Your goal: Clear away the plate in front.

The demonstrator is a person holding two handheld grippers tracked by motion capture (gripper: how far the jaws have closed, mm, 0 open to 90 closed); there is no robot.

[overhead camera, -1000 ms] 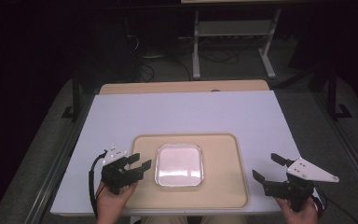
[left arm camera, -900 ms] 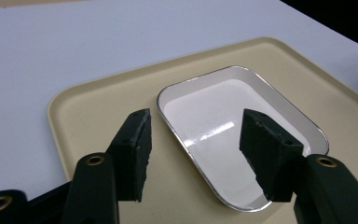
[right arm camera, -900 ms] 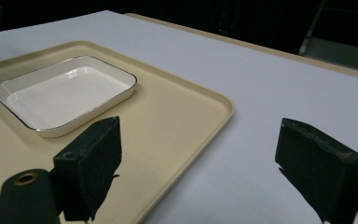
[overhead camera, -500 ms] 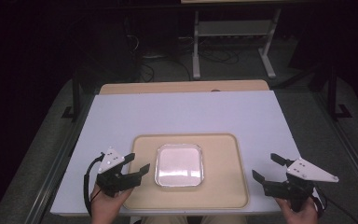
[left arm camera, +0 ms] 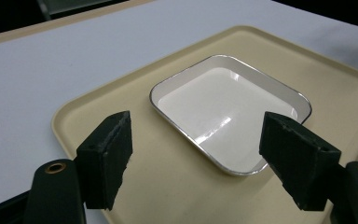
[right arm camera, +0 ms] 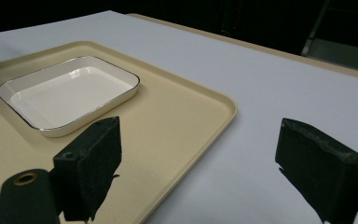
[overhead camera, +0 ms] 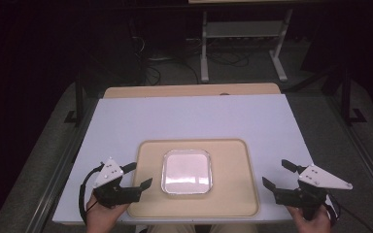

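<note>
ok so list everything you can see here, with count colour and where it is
tray: one, beige, near middle of the table
dish: one, white with a thin dark rim, square with rounded corners, empty, on the tray left of its centre
table: one, white top with a tan strip along the far edge
metal stand: one, light grey, on the dark floor beyond the table
left tool: one, black with a grey plate, open, at the tray's left edge
right tool: one, black with a grey plate, open, over the table right of the tray
</note>
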